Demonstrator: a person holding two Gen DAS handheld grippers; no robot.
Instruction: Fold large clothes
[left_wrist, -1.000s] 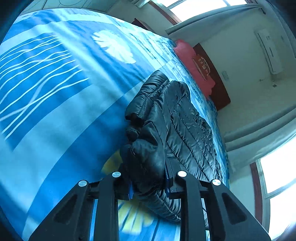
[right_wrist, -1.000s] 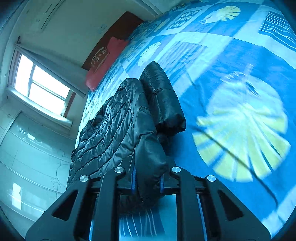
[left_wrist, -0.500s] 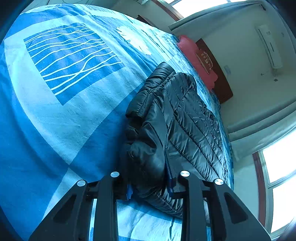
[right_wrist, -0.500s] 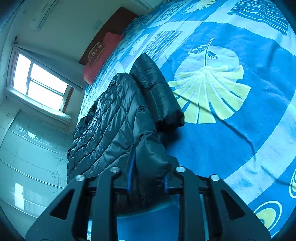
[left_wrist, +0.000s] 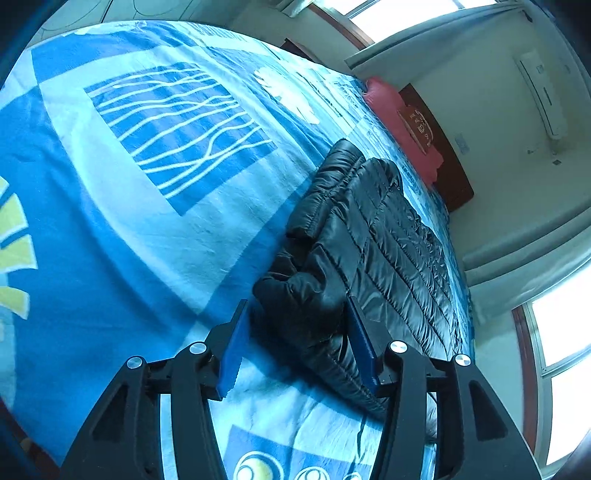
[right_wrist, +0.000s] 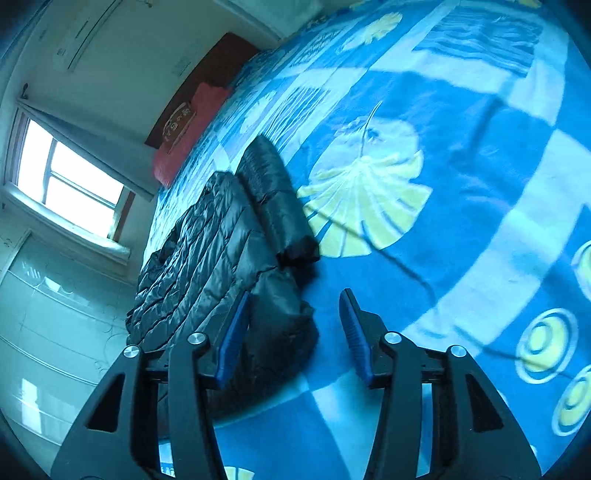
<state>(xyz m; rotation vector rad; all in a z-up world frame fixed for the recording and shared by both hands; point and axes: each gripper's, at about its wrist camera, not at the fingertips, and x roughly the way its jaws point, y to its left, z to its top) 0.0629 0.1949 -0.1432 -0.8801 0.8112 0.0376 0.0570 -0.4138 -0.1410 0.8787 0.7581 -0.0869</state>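
A black quilted puffer jacket lies folded lengthwise on the blue patterned bedspread, one sleeve folded along its edge. My left gripper is open, its blue pads on either side of the jacket's near corner, no longer squeezing it. In the right wrist view the jacket lies left of centre. My right gripper is open; the jacket's near corner sits against the left pad, the right pad over bare bedspread.
A red pillow and dark wooden headboard are at the bed's far end. Windows with curtains and an air conditioner are on the walls. The bedspread stretches wide beside the jacket.
Both grippers were shut on the jacket's near corners; both have opened and let go. The jacket now rests flat on the bed.
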